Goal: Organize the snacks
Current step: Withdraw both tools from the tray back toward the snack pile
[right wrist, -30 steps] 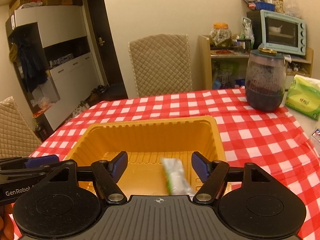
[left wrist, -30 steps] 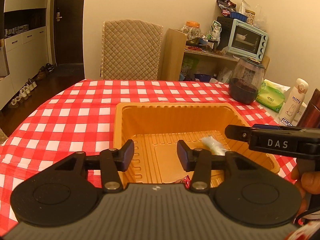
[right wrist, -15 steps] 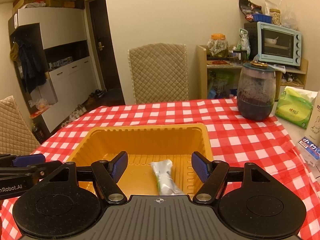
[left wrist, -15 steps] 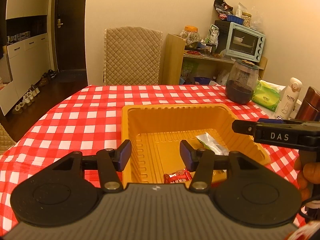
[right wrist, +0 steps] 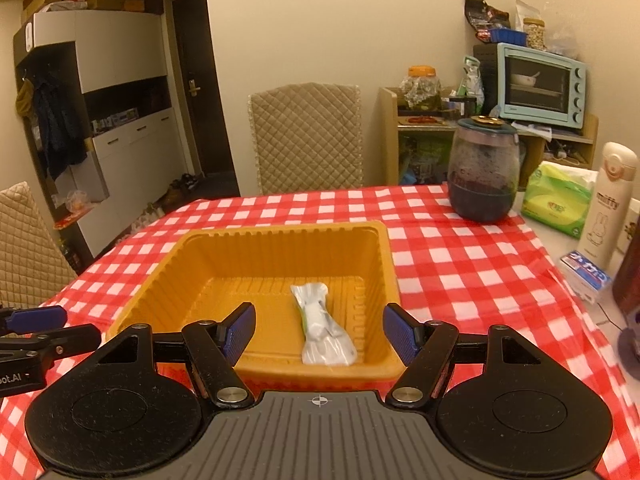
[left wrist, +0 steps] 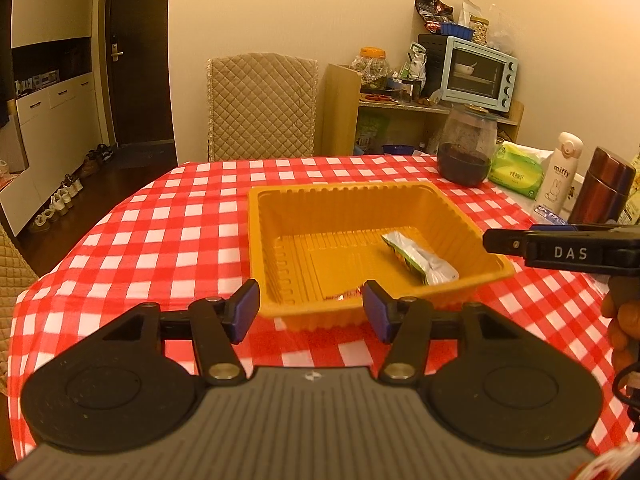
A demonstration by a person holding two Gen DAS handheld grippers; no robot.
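Hovering before the orange tray point(right wrist: 387, 258), we hold both grippers point(left wrist: 310, 306) point(right wrist: 318, 330) empty, jaws apart, the left's just widened; the white snack packet point(right wrist: 320, 326) lies inside.

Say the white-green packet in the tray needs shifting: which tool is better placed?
Right tool: open, with the packet straight ahead of it. Left tool, its jaws just been opening with nothing between them, has the packet off to its right.
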